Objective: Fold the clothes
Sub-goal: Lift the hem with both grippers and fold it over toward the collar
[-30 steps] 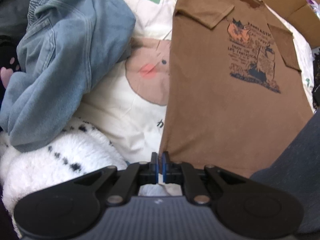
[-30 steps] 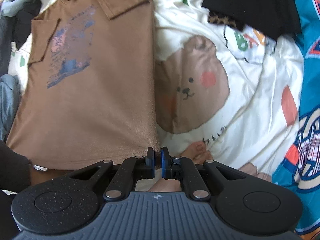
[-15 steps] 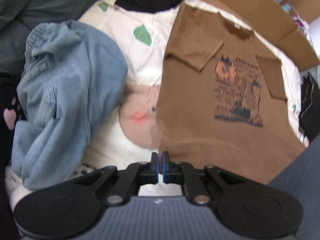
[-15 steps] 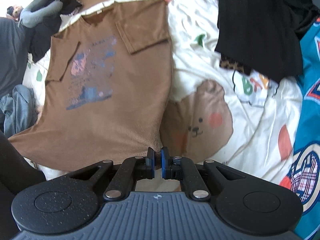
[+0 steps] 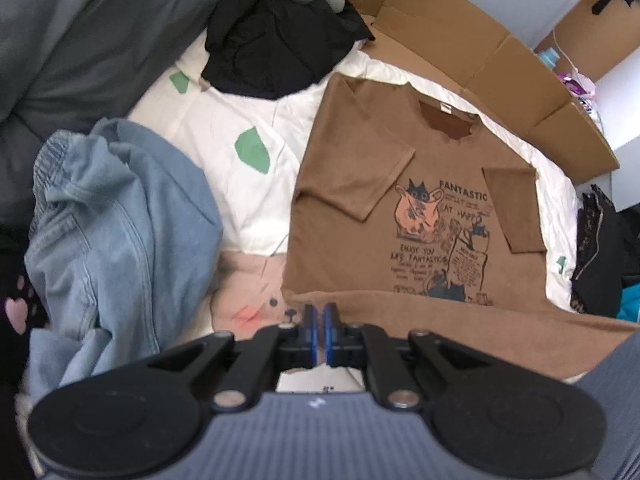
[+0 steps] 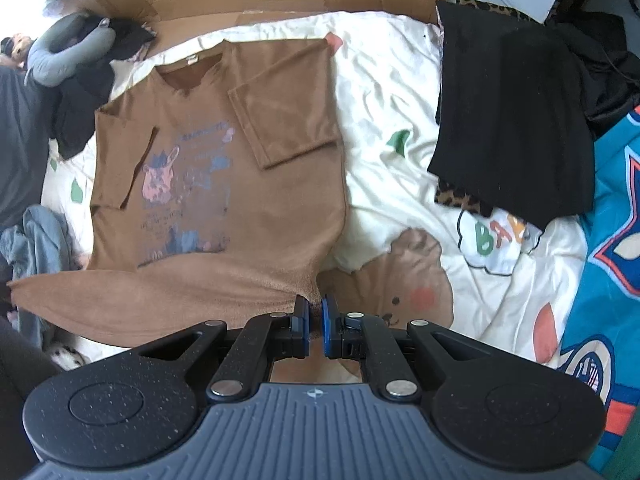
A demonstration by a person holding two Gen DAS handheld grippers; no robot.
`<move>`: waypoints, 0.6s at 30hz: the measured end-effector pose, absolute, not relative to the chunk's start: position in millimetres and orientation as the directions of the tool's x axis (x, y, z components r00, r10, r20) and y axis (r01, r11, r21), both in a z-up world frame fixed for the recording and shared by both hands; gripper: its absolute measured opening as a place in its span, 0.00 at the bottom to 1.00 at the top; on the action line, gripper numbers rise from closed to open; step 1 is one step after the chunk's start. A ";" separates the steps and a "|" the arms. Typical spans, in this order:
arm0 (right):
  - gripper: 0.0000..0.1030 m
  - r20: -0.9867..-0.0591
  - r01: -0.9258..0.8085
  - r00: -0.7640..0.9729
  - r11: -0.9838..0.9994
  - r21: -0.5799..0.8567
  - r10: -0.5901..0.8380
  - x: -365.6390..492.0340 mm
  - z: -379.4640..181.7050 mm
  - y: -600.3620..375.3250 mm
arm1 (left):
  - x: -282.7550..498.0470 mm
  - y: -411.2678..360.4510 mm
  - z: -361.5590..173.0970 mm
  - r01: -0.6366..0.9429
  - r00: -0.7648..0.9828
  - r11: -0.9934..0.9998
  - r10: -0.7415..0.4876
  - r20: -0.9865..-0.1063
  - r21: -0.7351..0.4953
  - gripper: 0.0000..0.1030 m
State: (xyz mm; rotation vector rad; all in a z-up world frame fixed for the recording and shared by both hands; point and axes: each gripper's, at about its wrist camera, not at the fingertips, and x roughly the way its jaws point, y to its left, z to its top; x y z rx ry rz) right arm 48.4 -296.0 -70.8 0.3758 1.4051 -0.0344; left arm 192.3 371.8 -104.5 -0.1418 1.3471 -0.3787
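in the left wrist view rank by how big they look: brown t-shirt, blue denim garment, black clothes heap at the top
1. brown t-shirt
2. blue denim garment, though it lies nearer the camera, which inflates it
3. black clothes heap, clearly smallest, though farthest

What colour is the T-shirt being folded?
Brown, with an orange and dark blue cat print on the T-shirt; clearest in the left wrist view.

Hem of the brown T-shirt (image 5: 400,240) hidden behind the left gripper (image 5: 319,326); print blurred in the right wrist view; jeans (image 5: 120,232) beside the shirt cut off at frame edge.
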 end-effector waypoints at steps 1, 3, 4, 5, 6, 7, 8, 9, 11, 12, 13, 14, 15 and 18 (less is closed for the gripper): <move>0.04 -0.963 0.249 0.175 0.937 0.243 0.204 54.6 -70.7 -297.7 | 196.1 371.7 -101.7 0.175 0.176 0.932 -0.346 -0.922 -0.317 0.03; 0.04 -0.960 0.258 0.175 0.931 0.258 0.217 67.0 -70.4 -301.0 | 204.0 371.8 -96.5 0.153 0.187 0.936 -0.343 -0.921 -0.317 0.03; 0.04 -0.959 0.263 0.175 0.928 0.265 0.224 73.2 -70.3 -302.7 | 208.9 372.0 -94.3 0.138 0.193 0.939 -0.338 -0.921 -0.315 0.03; 0.04 -0.957 0.268 0.175 0.925 0.271 0.230 79.3 -70.2 -304.3 | 214.1 371.4 -92.0 0.124 0.197 0.943 -0.329 -0.923 -0.310 0.03; 0.04 -0.956 0.272 0.175 0.921 0.278 0.237 85.5 -70.0 -306.0 | 218.5 370.7 -90.0 0.114 0.201 0.944 -0.326 -0.924 -0.309 0.03; 0.04 -0.954 0.277 0.175 0.918 0.285 0.244 91.7 -69.9 -307.7 | 223.0 369.9 -88.0 0.104 0.205 0.946 -0.324 -0.924 -0.308 0.03; 0.04 -0.952 0.281 0.175 0.914 0.292 0.250 97.9 -69.8 -309.3 | 227.5 368.3 -85.9 0.102 0.207 0.944 -0.327 -0.922 -0.313 0.03; 0.04 -0.950 0.286 0.176 0.910 0.299 0.257 104.0 -69.7 -311.0 | 231.3 366.1 -84.0 0.109 0.211 0.944 -0.328 -0.921 -0.312 0.03; 0.04 -0.952 0.294 0.174 0.910 0.293 0.251 109.5 -74.1 -314.0 | 240.0 361.1 -80.1 0.123 0.226 0.945 -0.323 -0.919 -0.302 0.03; 0.04 -0.954 0.300 0.172 0.909 0.288 0.245 111.5 -76.1 -316.0 | 244.3 359.2 -79.2 0.120 0.230 0.945 -0.325 -0.917 -0.305 0.03; 0.04 -0.953 0.304 0.178 0.908 0.289 0.244 113.3 -76.7 -318.0 | 248.5 357.5 -78.5 0.117 0.232 0.944 -0.328 -0.916 -0.309 0.03; 0.04 -0.952 0.308 0.184 0.906 0.291 0.243 115.2 -77.0 -319.9 | 252.5 355.3 -77.8 0.121 0.233 0.944 -0.328 -0.915 -0.308 0.03; 0.04 -0.951 0.311 0.190 0.903 0.295 0.245 117.0 -77.3 -321.6 | 255.7 352.5 -77.1 0.129 0.234 0.944 -0.328 -0.915 -0.305 0.03; 0.04 -0.947 0.321 0.207 0.897 0.305 0.247 124.3 -78.0 -326.6 | 266.9 345.2 -77.9 0.145 0.232 0.942 -0.330 -0.915 -0.303 0.03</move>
